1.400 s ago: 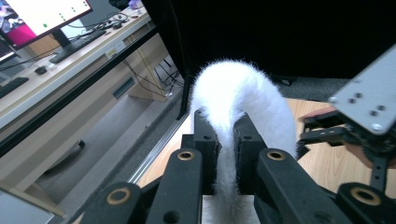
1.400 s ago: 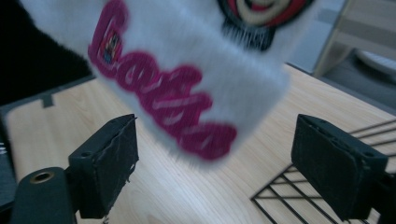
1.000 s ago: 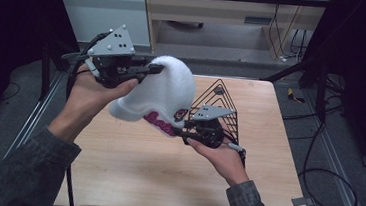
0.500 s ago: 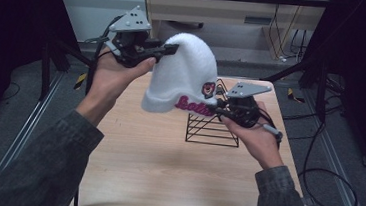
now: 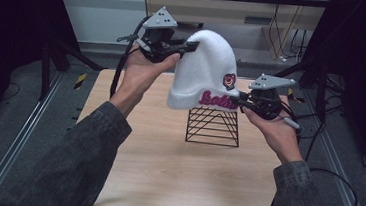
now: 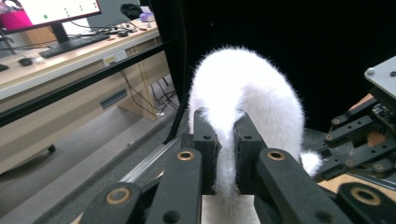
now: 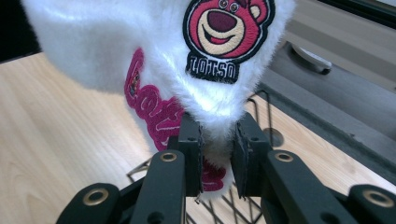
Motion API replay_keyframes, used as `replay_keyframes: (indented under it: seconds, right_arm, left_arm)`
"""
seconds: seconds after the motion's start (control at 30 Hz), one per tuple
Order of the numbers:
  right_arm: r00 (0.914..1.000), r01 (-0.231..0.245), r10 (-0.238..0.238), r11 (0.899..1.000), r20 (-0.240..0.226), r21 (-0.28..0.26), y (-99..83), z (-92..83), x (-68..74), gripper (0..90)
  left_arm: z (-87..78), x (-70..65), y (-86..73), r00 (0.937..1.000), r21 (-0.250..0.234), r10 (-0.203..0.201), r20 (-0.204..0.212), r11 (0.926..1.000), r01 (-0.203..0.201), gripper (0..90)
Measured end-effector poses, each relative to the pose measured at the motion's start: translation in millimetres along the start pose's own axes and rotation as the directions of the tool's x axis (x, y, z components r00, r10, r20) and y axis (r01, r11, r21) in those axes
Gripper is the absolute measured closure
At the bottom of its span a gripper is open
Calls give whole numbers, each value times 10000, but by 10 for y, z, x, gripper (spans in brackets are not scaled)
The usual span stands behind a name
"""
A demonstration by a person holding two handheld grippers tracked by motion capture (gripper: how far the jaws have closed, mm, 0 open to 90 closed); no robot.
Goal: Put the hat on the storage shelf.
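A fluffy white beanie [image 5: 205, 71] with pink lettering and a bear patch [image 7: 225, 28] hangs upright in the air above a black wire stand [image 5: 213, 126] on the wooden table [image 5: 165, 166]. My left gripper [image 5: 194, 46] is shut on the hat's crown [image 6: 243, 93], holding it from the upper left. My right gripper [image 5: 242, 101] has just been closing and now pinches the folded brim [image 7: 215, 130] at the hat's right side, with the white fabric squeezed between its pads. The hat's lower edge sits just over the top of the stand.
Black frame posts [image 5: 49, 56] stand at both sides of the table. A cabinet [image 5: 239, 12] and cables [image 5: 286, 47] lie behind it. Across the room in the left gripper view there is a desk with a monitor [image 6: 56, 11]. A cable [image 5: 334, 186] trails off the table's right edge.
Both hands have carried the hat up and to the right, from low over the table's left to upright above the wire stand. The right gripper has tightened on the brim.
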State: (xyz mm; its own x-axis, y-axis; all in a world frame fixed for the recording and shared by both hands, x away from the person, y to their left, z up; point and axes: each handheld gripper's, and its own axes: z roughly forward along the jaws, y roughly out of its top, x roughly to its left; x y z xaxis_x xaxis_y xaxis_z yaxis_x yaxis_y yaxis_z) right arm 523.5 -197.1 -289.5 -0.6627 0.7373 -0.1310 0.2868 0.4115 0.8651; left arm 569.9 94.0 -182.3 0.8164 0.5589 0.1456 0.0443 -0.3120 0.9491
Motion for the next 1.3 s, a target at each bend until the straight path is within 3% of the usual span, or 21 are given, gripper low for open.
replay_keyframes:
  seconds: [0.2, 0.3, 0.73, 1.03, 1.3]
  right_arm:
    - [9980, -363, 370, 9992, 518, -147, -65, 23, -212, 759]
    - [9971, -431, 436, 9990, 622, -103, -106, 53, -266, 760]
    - [9974, -667, 665, 9978, 290, 47, -248, 23, -301, 770]
    - [9975, -645, 631, 9970, 323, 424, -369, 28, -326, 770]
    - [9965, -750, 722, 9948, 421, 692, -531, 79, -347, 770]
  left_arm:
    - [210, -24, 44, 9999, 47, 132, 27, 9999, -132, 828]
    - [291, -12, 14, 10000, 95, -25, 73, 10000, 24, 828]
    - [359, -77, -51, 9998, 223, -49, 198, 9997, 44, 829]
    - [412, -159, -126, 9994, 563, 91, 338, 9984, -110, 829]
    - [566, -198, -253, 9985, 847, -3, 546, 9964, -43, 829]
